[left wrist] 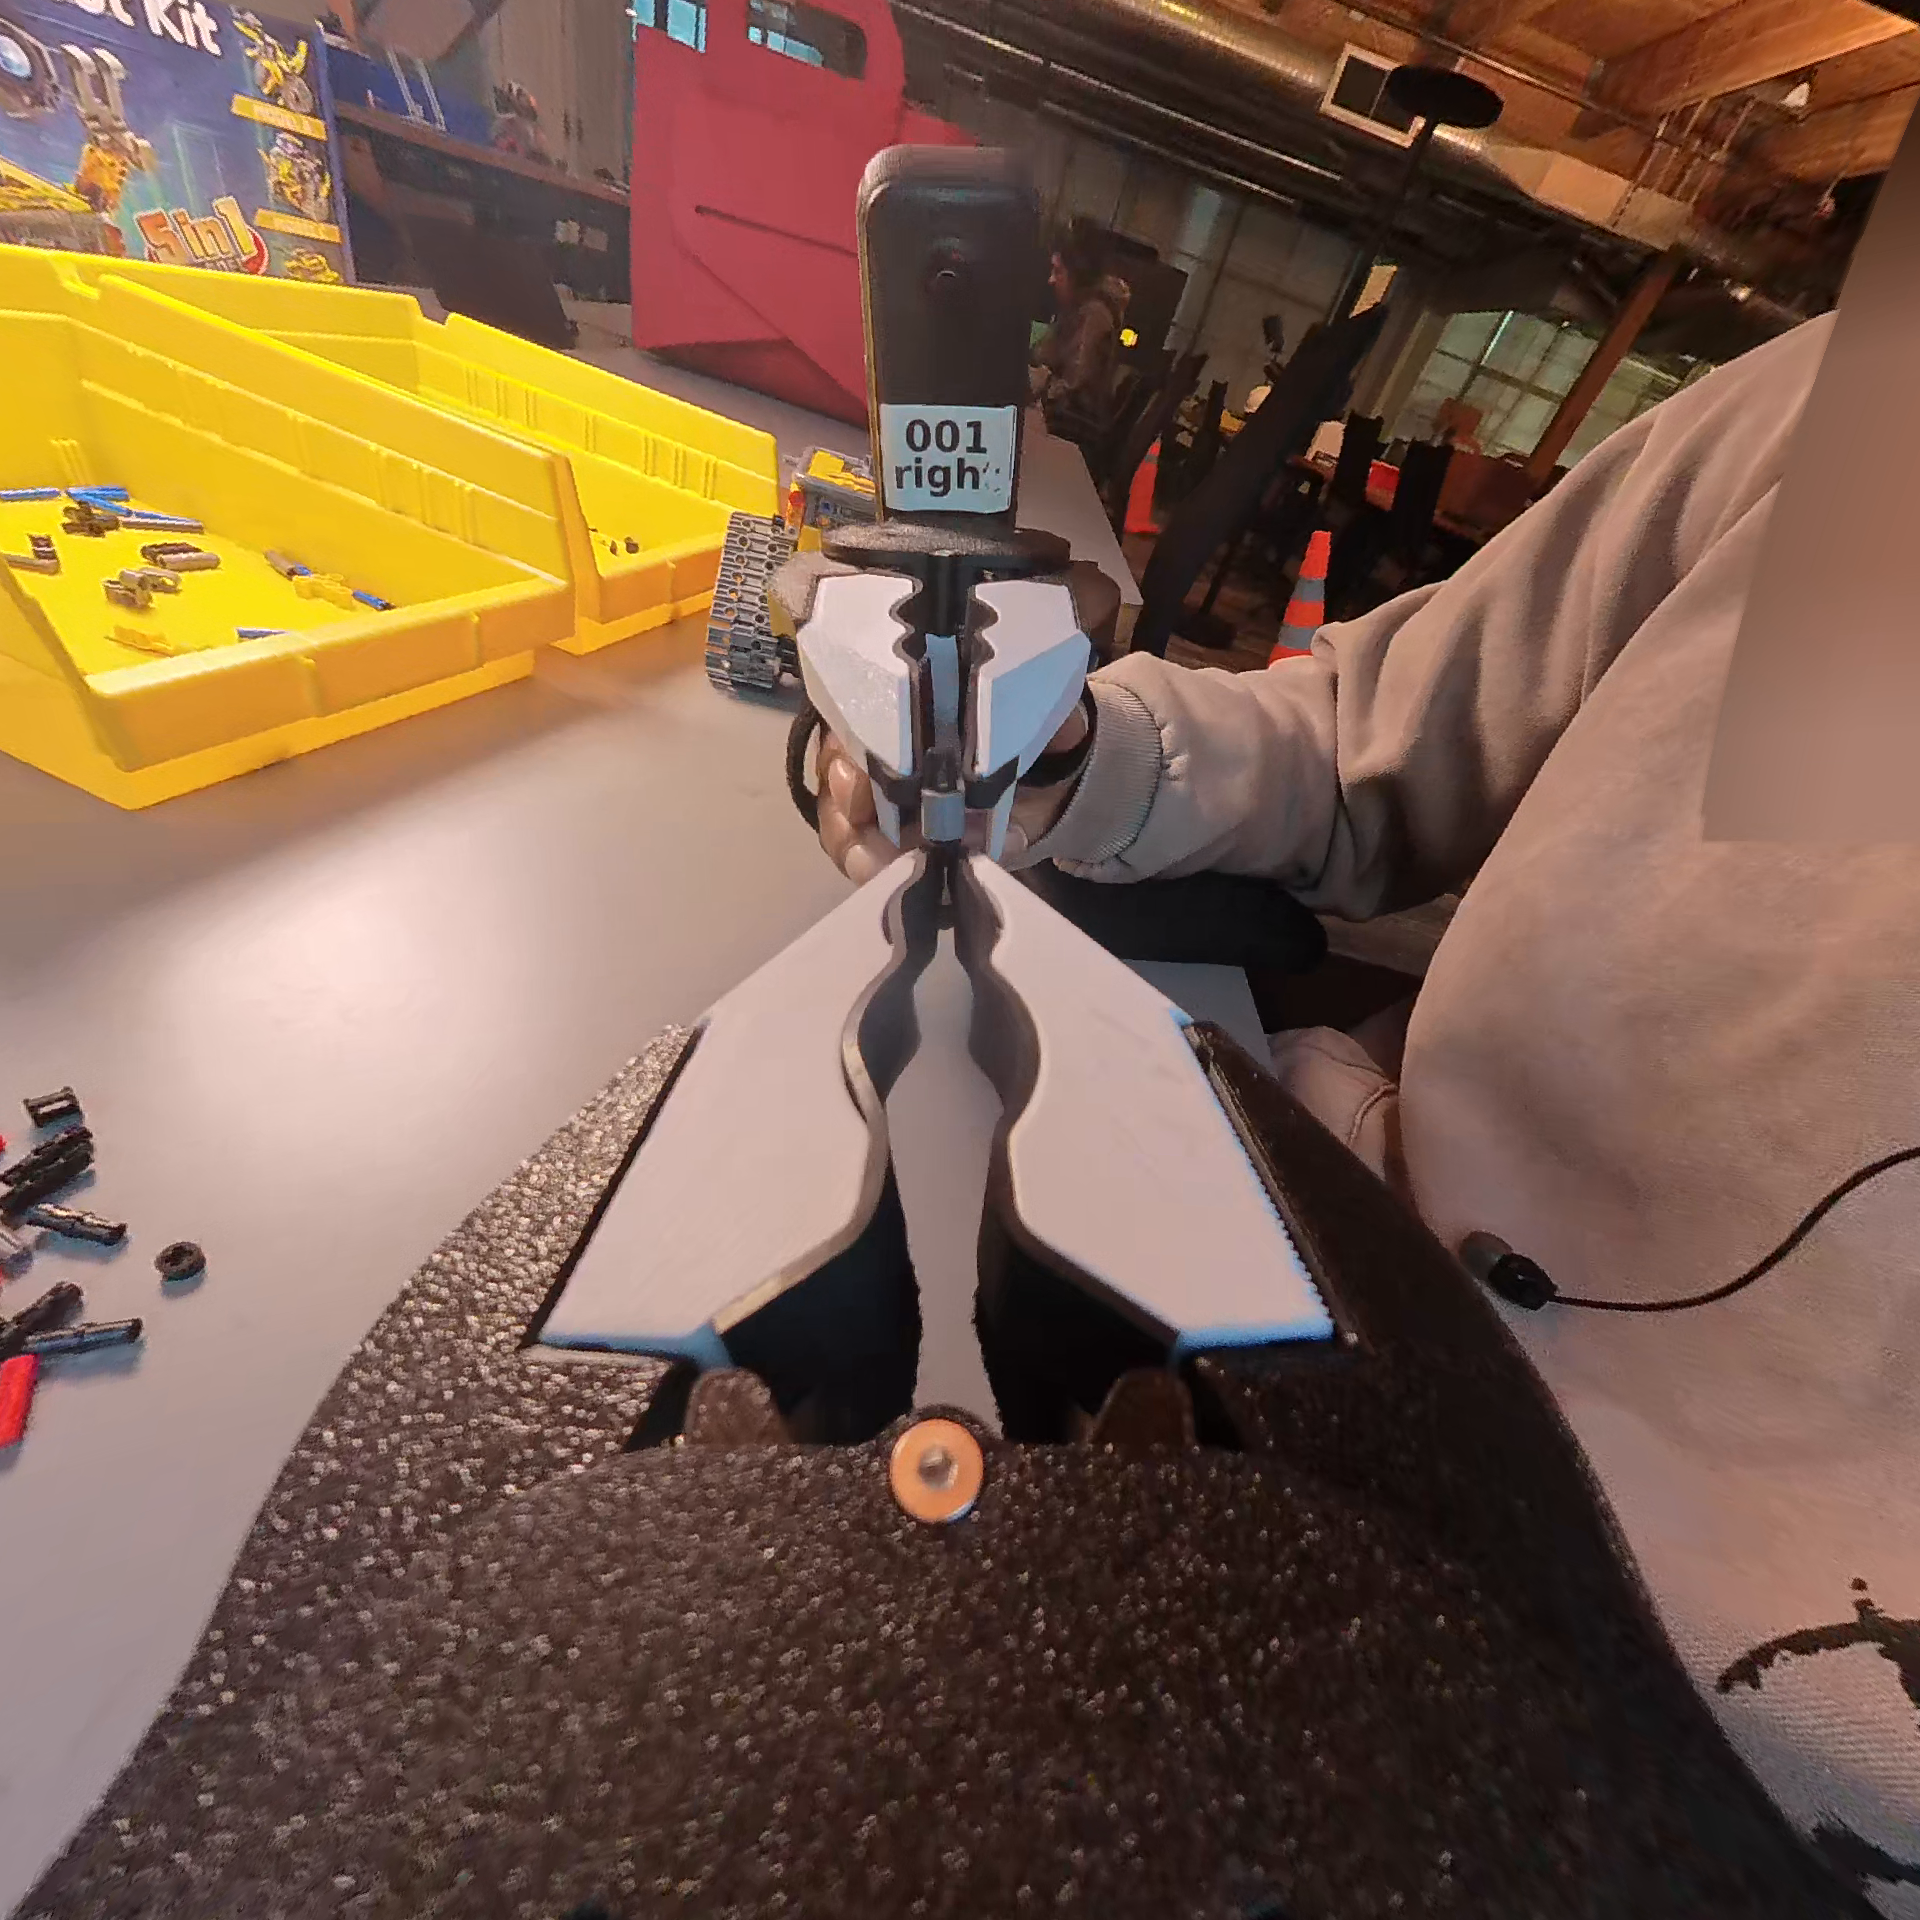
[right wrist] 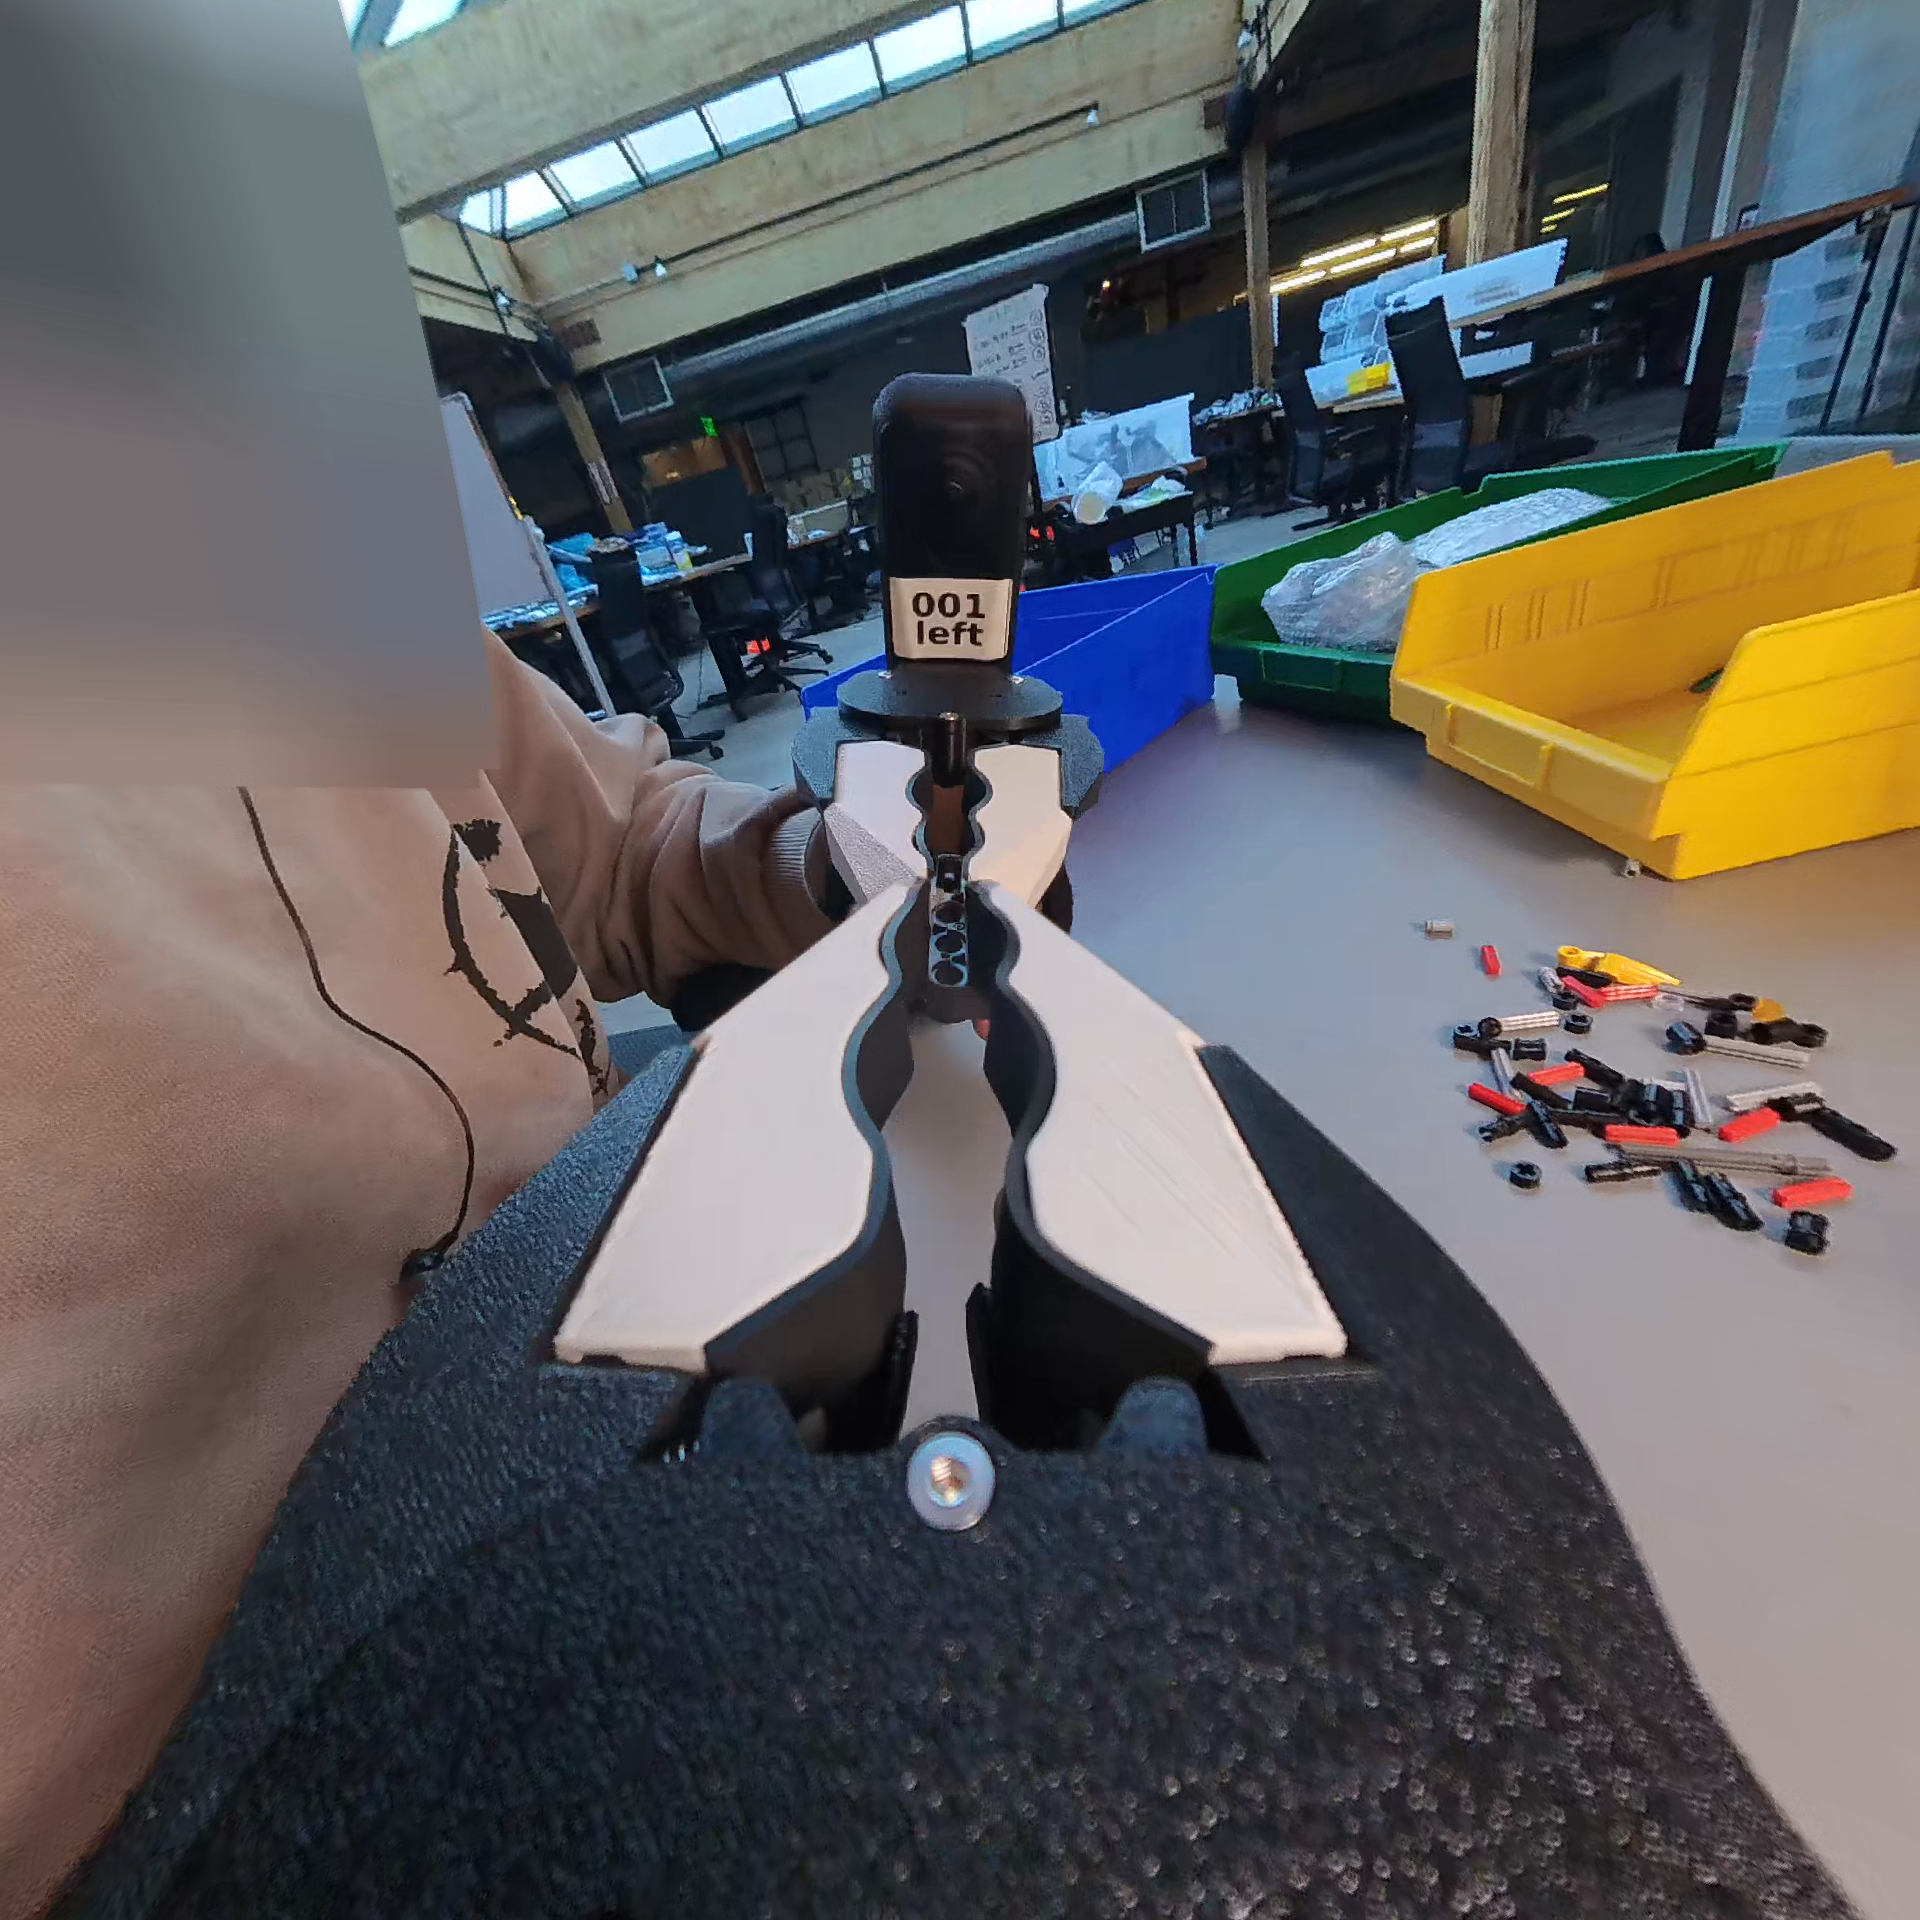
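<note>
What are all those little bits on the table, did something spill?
It looks that way: small black, red and grey building pieces lie scattered loose on the grey table, outside the yellow bin. Nothing looks broken. The left gripper and right gripper meet tip to tip, pinching small parts.

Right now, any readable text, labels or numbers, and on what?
I don't copy out writing; these things bear it:
Left-view sticker, white, on the facing camera: legible.
Right-view sticker, white, on the facing camera: legible.
Blue box: large print.
Wall poster: too small.
</note>
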A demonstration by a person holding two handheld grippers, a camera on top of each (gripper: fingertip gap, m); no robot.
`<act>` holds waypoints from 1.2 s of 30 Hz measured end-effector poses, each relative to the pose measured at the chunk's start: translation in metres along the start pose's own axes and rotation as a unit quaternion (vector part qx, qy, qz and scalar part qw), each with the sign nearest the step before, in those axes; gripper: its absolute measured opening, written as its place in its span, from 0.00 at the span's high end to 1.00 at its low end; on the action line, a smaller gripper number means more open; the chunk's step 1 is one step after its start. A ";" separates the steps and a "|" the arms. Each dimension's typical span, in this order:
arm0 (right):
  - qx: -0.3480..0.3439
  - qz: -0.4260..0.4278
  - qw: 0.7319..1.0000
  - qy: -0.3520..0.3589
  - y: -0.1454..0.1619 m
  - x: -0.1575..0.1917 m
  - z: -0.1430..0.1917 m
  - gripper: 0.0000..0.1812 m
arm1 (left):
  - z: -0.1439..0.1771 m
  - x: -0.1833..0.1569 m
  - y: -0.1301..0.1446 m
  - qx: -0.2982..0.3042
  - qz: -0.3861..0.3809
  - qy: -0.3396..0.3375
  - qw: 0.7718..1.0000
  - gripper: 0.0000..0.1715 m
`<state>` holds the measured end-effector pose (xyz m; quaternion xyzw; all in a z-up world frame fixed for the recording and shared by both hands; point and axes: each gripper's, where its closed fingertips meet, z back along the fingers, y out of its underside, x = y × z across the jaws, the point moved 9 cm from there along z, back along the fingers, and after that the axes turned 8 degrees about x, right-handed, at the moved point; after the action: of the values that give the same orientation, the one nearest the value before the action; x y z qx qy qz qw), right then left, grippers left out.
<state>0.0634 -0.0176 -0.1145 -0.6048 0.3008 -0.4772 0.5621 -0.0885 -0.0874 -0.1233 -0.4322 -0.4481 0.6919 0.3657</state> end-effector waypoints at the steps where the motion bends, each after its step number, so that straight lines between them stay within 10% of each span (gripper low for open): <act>1: -0.002 -0.002 1.000 0.000 0.000 0.000 0.000 0.99 | 0.000 0.000 0.000 0.001 0.000 -0.001 1.000 0.98; 19: -0.015 -0.044 0.999 -0.003 0.012 -0.012 -0.004 1.00 | 0.028 0.013 -0.005 -0.039 0.024 -0.020 0.999 0.97; 25: 0.031 0.027 0.997 0.067 0.012 -0.010 -0.005 0.87 | 0.021 0.012 0.001 0.000 -0.005 -0.042 0.999 0.97; 31: 0.080 0.114 0.985 0.100 0.017 0.001 -0.014 0.97 | 0.016 0.009 0.003 0.001 -0.012 -0.024 1.000 0.97; 36: -0.002 0.083 0.994 0.066 0.005 0.004 -0.003 0.97 | 0.024 0.009 -0.002 -0.066 -0.016 -0.006 0.998 0.73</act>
<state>0.0630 -0.0230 -0.1182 -0.5464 0.3874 -0.4673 0.5771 -0.1132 -0.0862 -0.1189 -0.4441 -0.5016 0.6576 0.3447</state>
